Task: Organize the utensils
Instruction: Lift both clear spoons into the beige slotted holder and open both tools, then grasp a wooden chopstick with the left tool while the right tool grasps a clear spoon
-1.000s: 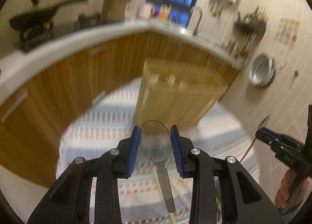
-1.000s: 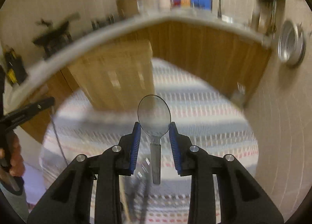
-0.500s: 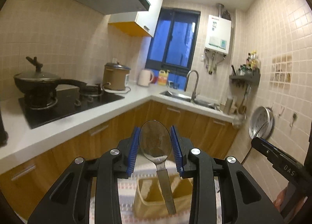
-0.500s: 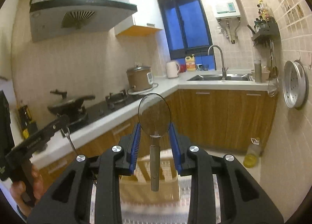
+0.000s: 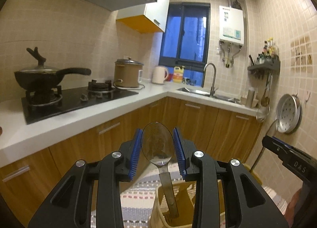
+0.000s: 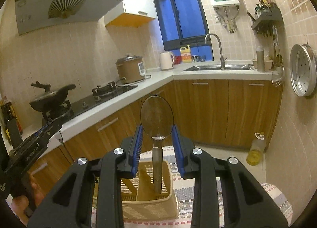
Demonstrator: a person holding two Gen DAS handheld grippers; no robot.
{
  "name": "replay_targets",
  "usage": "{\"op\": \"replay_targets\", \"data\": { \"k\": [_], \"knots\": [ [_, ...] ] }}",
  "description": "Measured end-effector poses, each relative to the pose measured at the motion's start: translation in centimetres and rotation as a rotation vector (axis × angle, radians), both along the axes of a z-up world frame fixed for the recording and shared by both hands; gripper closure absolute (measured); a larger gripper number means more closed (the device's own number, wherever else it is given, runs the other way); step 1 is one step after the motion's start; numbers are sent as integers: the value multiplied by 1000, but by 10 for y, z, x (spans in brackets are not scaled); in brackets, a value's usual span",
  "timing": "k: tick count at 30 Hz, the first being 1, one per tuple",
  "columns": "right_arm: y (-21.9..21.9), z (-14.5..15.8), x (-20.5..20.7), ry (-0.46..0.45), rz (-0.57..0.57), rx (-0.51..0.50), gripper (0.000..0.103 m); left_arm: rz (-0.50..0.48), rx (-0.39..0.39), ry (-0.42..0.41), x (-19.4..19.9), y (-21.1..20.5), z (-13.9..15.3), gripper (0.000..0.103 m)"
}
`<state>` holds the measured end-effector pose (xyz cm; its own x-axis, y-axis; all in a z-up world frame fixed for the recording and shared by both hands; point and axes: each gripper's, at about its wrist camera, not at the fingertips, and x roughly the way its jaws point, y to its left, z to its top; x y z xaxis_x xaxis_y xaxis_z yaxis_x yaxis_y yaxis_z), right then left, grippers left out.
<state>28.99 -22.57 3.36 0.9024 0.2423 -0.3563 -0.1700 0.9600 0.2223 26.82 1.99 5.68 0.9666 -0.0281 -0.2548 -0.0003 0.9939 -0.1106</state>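
Observation:
My left gripper [image 5: 157, 148] is shut on a metal spoon [image 5: 157, 144], bowl up, handle hanging down into a beige slatted utensil basket [image 5: 158, 208] below. My right gripper [image 6: 156, 144] is shut on a second metal spoon [image 6: 157, 117], bowl up, its handle hanging over a compartment of the same basket [image 6: 150, 204]. The basket stands on a striped cloth [image 6: 277, 198]. The right gripper shows at the right edge of the left wrist view [image 5: 267, 142]; the left gripper shows at the left edge of the right wrist view [image 6: 57, 125].
A white L-shaped counter [image 5: 59, 121] with wooden cabinets carries a black stove with a pan [image 5: 39, 75], a rice cooker [image 5: 127, 73], a kettle [image 5: 159, 74] and a sink [image 6: 218, 67]. A perforated steel tray [image 6: 302, 69] hangs on the right wall. An oil bottle [image 6: 255, 148] stands on the floor.
Both grippers have tilted up from looking down at the basket and cloth to looking across the kitchen. Each still holds its spoon, whose handle now hangs at the basket.

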Motion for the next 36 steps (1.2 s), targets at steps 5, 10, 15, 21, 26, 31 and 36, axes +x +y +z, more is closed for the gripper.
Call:
{"op": "replay_targets", "data": {
  "k": [5,10,15,21,26,31,36],
  "knots": [
    [3,-9,-5,18,-3,-9,75,-25,11,26,-4,1,-11,71],
    [-4,-8,-21,38,-2,13,43,-30,0,58,-15,9,-11,59],
    [-10,-2,-50,67,-9,6,43,-33,-26,85,-43,20,-6,59],
    [-21,1,-83,121,-1,0,43,-76,-60,146,-78,22,-2,59],
    [-25,-1,-106,197,-3,-45,43,-105,-47,196,-101,17,-1,59],
    [-27,-12,-114,338,36,-76,44,-151,-18,298,-115,8,-10,59],
    [-31,-37,-116,487,66,-98,49,-211,-77,462,-109,12,-44,59]
  ]
}}
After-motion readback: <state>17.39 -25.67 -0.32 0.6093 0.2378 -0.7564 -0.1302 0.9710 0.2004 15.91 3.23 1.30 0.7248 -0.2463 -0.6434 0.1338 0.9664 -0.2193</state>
